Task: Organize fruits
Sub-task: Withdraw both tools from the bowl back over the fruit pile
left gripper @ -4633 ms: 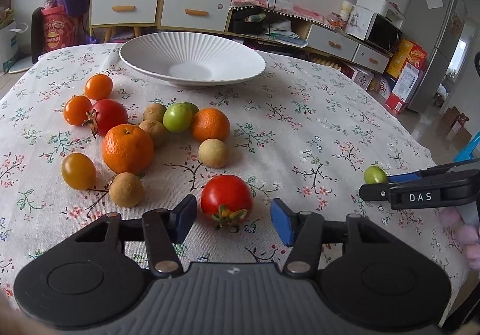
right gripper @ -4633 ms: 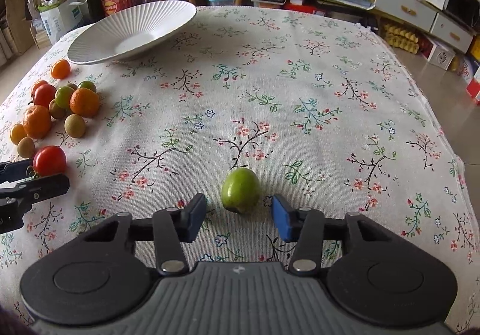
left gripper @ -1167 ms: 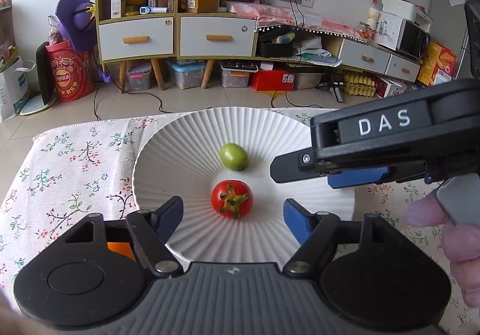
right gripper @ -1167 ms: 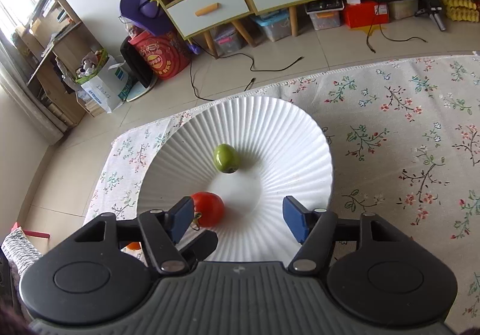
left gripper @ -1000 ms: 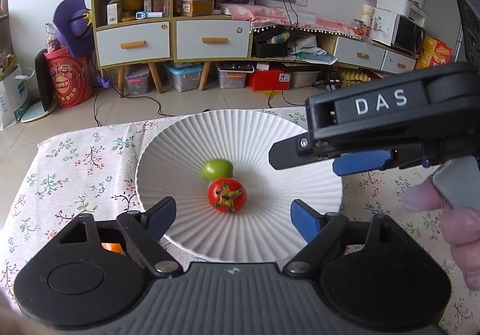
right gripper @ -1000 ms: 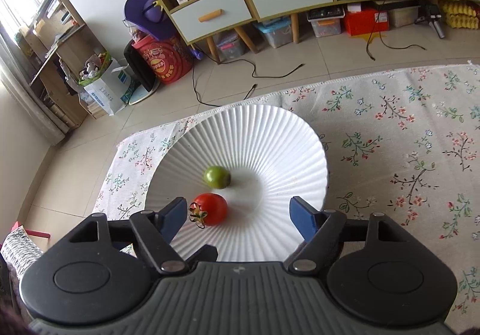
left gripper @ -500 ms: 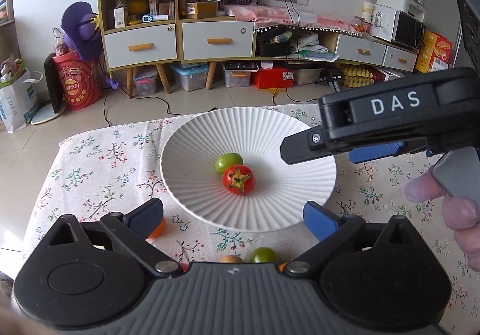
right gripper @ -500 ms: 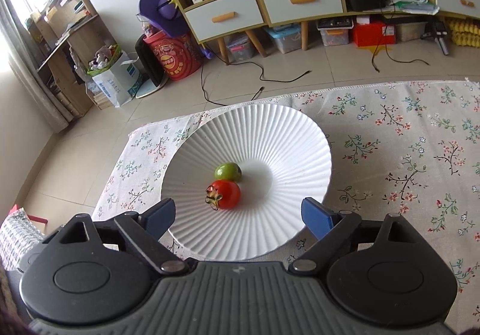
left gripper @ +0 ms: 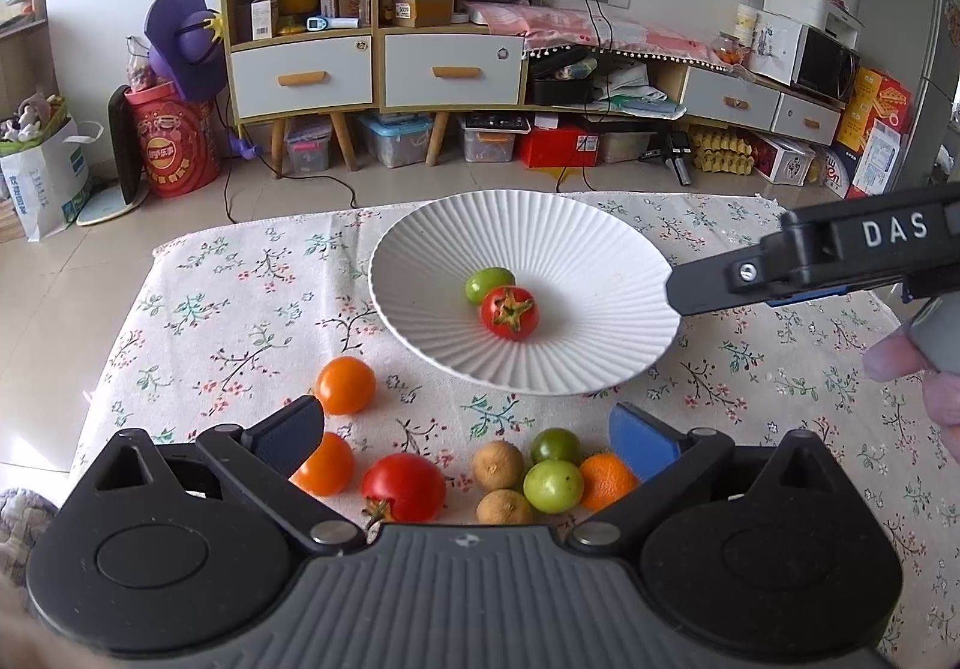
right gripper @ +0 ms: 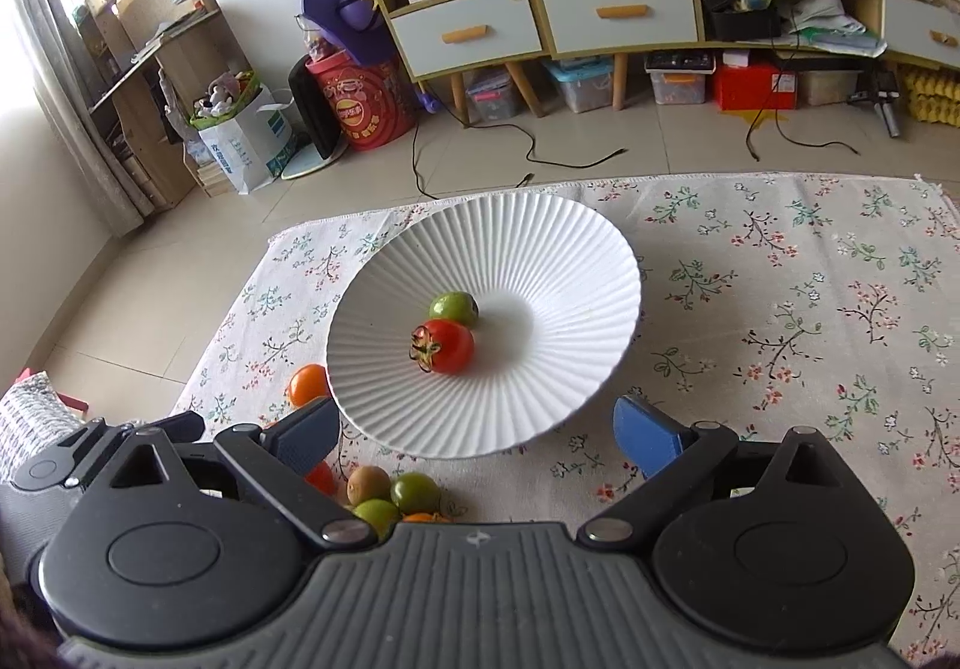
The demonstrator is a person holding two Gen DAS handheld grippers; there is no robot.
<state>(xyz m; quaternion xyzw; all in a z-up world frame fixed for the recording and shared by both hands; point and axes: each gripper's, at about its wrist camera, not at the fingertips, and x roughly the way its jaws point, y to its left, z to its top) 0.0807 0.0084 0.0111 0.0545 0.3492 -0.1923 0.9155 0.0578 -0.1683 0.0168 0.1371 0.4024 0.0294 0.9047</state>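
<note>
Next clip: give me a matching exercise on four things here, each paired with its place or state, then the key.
Things:
1. red tomato with green calyx
2. small green fruit
3. left gripper
4. orange tomato

Places or states:
A. on the tablecloth, left of the plate
B. jaws open, holding nothing
C. in the white ribbed plate, nearer the camera
D. in the plate, behind the red one

Pairs: 1-C, 2-D, 3-B, 4-A

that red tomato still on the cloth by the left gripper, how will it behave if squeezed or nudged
The red tomato looks round and glossy, so it would probably roll if nudged and may slip between the pads. Its skin looks thin, so a hard squeeze could bruise it. The left gripper is open.
</note>
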